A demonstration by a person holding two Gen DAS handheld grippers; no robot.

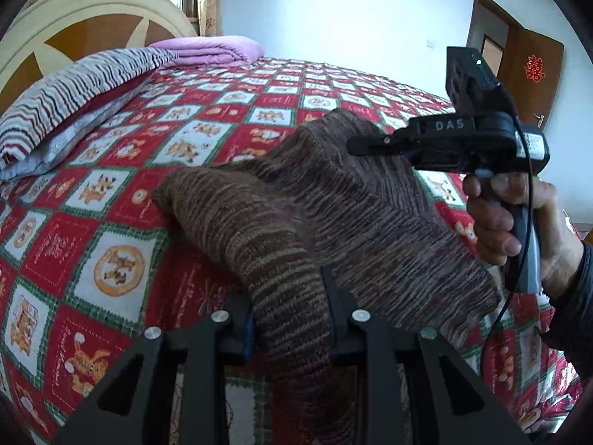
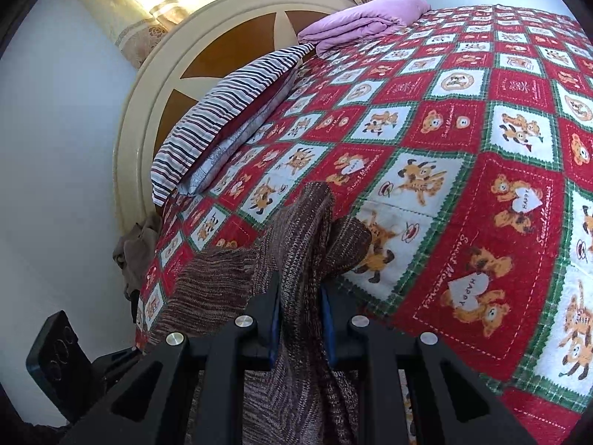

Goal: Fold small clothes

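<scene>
A brown knitted sweater (image 1: pixel 333 200) with thin light and dark stripes lies partly on the bed (image 1: pixel 122 193), on a quilt of red and white squares printed with little bears. Part of it is lifted off the quilt in folds, and one long part, which looks like a sleeve, runs down toward the lower edge of the left wrist view.

The left gripper (image 1: pixel 291 319) has its fingers narrowed onto that sleeve-like part; the knit fills the whole gap between the blue pads. The right gripper (image 2: pixel 301 319) likewise has its fingers drawn in on a bunched ridge of the sweater (image 2: pixel 296 244), which rises between them and drapes back onto the quilt (image 2: pixel 481 170) ahead.

In the left wrist view the right gripper (image 1: pixel 355 146) shows from the side, above the sweater's far part, held by the person's right hand (image 1: pixel 519 230) around its grip, with a black cable hanging beside it.

Farther off, near the round cream and brown headboard (image 2: pixel 192 85), lie a striped pillow (image 2: pixel 222 111) and, beyond it, a folded purple blanket (image 2: pixel 367 15). A brown door (image 1: pixel 519 70) with a red paper ornament stands in the white wall beyond the bed. A greyish cloth (image 2: pixel 137 252) hangs at the bed's edge below the pillow in the right wrist view.
</scene>
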